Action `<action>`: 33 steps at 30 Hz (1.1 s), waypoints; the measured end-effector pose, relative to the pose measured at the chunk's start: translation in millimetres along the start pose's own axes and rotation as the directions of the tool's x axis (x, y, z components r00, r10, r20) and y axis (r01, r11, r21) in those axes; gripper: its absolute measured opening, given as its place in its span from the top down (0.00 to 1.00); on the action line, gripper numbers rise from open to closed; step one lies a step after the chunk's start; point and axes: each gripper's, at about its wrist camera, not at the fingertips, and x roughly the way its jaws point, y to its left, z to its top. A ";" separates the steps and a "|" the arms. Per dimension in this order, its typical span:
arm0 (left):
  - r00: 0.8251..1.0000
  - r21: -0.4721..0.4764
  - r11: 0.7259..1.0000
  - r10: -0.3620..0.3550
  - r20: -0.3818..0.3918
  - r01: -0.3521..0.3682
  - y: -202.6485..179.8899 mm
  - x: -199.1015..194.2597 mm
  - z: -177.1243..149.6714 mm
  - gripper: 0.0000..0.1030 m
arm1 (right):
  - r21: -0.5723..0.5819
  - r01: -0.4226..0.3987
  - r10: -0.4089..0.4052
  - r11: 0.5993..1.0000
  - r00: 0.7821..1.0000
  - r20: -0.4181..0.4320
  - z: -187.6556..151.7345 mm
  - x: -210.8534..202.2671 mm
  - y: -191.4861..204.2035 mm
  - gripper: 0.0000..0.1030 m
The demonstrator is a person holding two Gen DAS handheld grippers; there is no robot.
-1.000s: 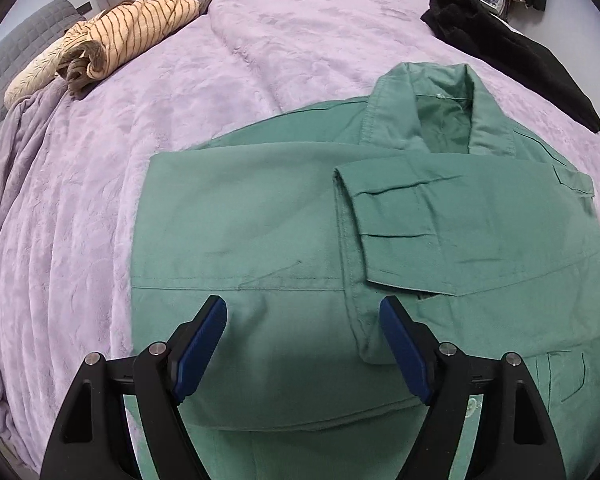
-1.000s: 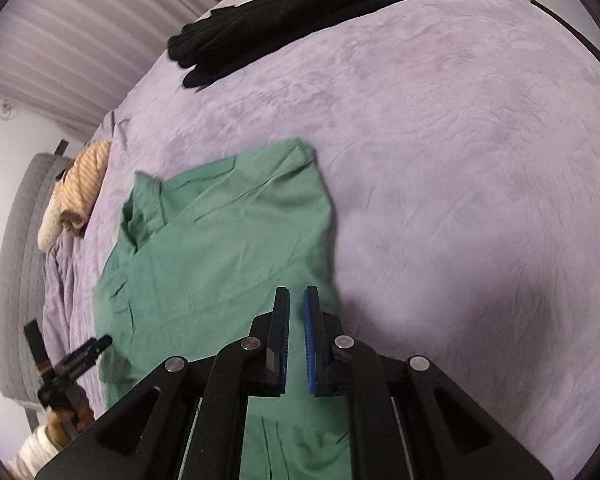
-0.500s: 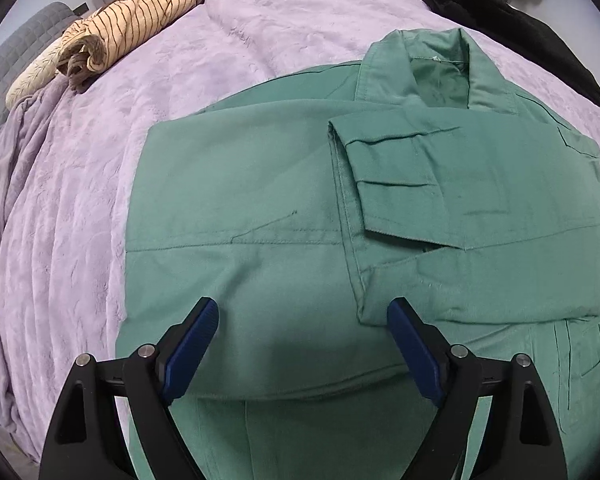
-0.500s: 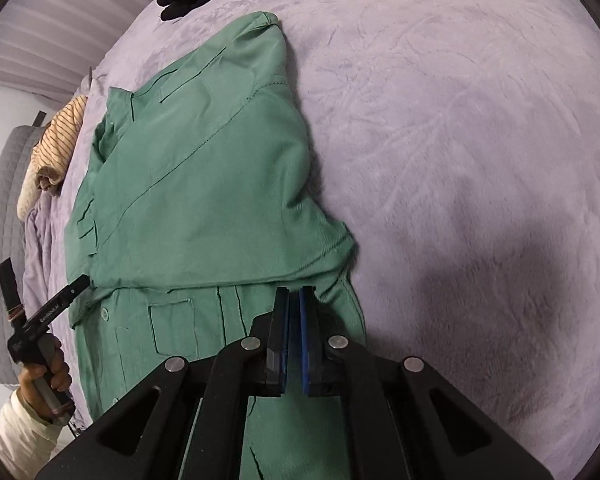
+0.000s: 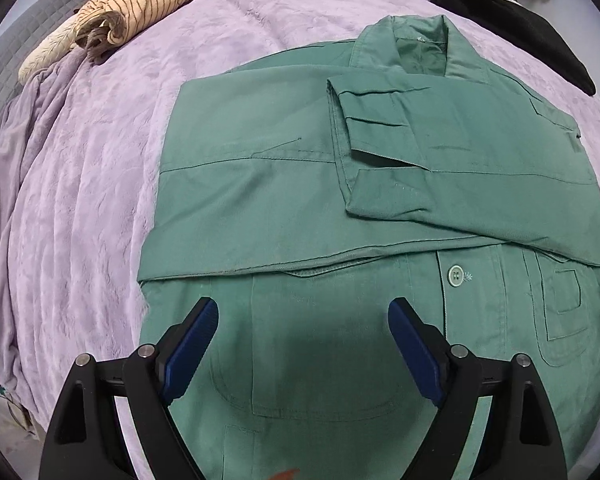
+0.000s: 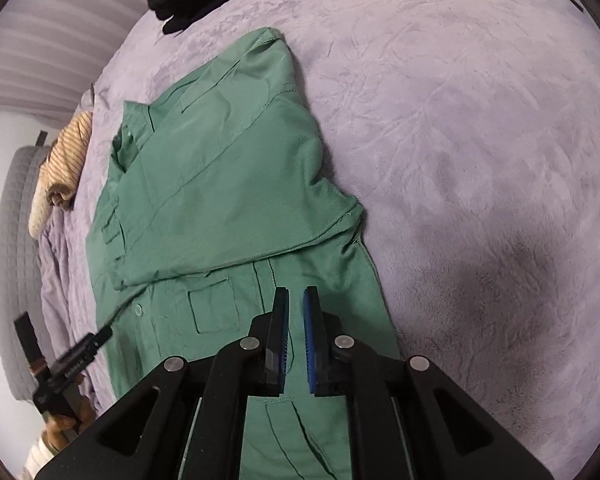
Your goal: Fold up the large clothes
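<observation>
A large green jacket [image 5: 280, 184] lies flat on the purple blanket [image 5: 80, 160], collar at the far end, both sleeves folded across the chest with one cuff [image 5: 372, 120] on top. My left gripper [image 5: 303, 306] hovers open and wide above the lower front, near a green button [image 5: 455, 275], with nothing between its pads. My right gripper [image 6: 295, 292] hangs over the jacket [image 6: 220, 184] by a lower pocket at its right side. Its jaws are opening, a narrow gap shows, and no cloth is between them. A hand [image 6: 66, 424] holds the left gripper [image 6: 64, 327] at the far side.
A beige striped garment [image 5: 140, 4] lies bunched at the back left beside a grey quilted headboard [image 5: 20, 40]. A black garment [image 5: 500, 20] lies at the back right. The blanket drops off the bed's edge at the lower left. Bare blanket [image 6: 480, 160] spreads right of the jacket.
The left gripper has drawn back toward the hem, bringing the button and lower front into view, and its jaws widened slightly. The right gripper moved in over the jacket's lower right side and parted slightly.
</observation>
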 end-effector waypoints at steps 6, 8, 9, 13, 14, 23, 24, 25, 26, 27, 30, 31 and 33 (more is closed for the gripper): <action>1.000 -0.028 1.000 0.006 0.022 -0.006 4.9 -16.4 -3.5 0.00 | 0.322 -0.297 0.276 0.899 0.955 0.112 7.0 7.9 -45.6 0.37; 1.000 -0.024 1.000 0.020 0.017 -0.019 3.6 -19.5 -3.2 0.00 | 0.397 -0.348 0.316 0.849 0.937 0.146 8.0 15.7 -56.2 0.38; 1.000 -0.026 0.999 0.020 0.013 -0.020 3.4 -20.3 -3.0 0.00 | 0.432 -0.363 0.327 0.826 0.932 0.158 8.5 20.4 -61.0 0.38; 1.000 -0.076 0.997 0.000 -0.026 -0.002 9.8 -15.2 -2.6 0.00 | 0.486 -0.384 0.322 0.785 0.923 0.211 5.6 24.0 -72.3 0.96; 0.999 -0.083 0.997 0.003 -0.041 -0.006 11.2 -11.1 -3.4 0.00 | 0.499 -0.375 0.300 0.781 0.927 0.227 3.2 21.8 -76.9 0.96; 0.996 -0.065 0.998 0.004 -0.094 -0.010 6.4 -11.8 -18.1 0.00 | 0.464 -0.262 0.213 0.846 0.964 0.156 -5.5 10.3 -79.3 0.97; 0.995 -0.062 0.998 0.005 -0.097 -0.011 5.4 -13.5 -19.3 0.00 | 0.442 -0.231 0.191 0.867 0.972 0.134 -4.5 6.1 -76.6 0.96; 0.995 -0.061 0.998 0.006 -0.100 -0.012 4.7 -15.4 -19.6 0.00 | 0.414 -0.197 0.165 0.889 0.980 0.112 -4.1 1.1 -73.4 0.96; 0.995 -0.063 0.998 0.004 -0.105 -0.011 3.6 -17.6 -20.6 0.00 | 0.385 -0.172 0.145 0.907 0.985 0.097 -3.9 -3.7 -68.4 0.96; 0.994 -0.065 0.998 0.000 -0.108 -0.007 2.2 -19.8 -21.5 0.00 | 0.354 -0.153 0.131 0.923 0.988 0.084 -4.0 -9.0 -62.5 0.96; 0.994 -0.048 0.999 -0.005 -0.111 -0.001 -3.6 -27.1 -24.3 0.00 | 0.287 -0.121 0.108 0.950 0.992 0.061 -6.5 -22.1 -48.1 0.96; 0.994 -0.042 0.999 -0.004 -0.109 -0.001 -5.9 -29.4 -25.0 0.00 | 0.268 -0.110 0.099 0.957 0.994 0.051 -7.8 -25.1 -43.3 0.96; 0.994 -0.037 0.999 -0.010 -0.112 0.006 -9.0 -33.6 -26.8 0.00 | 0.228 -0.089 0.084 0.970 0.996 0.032 -11.5 -29.7 -34.2 0.96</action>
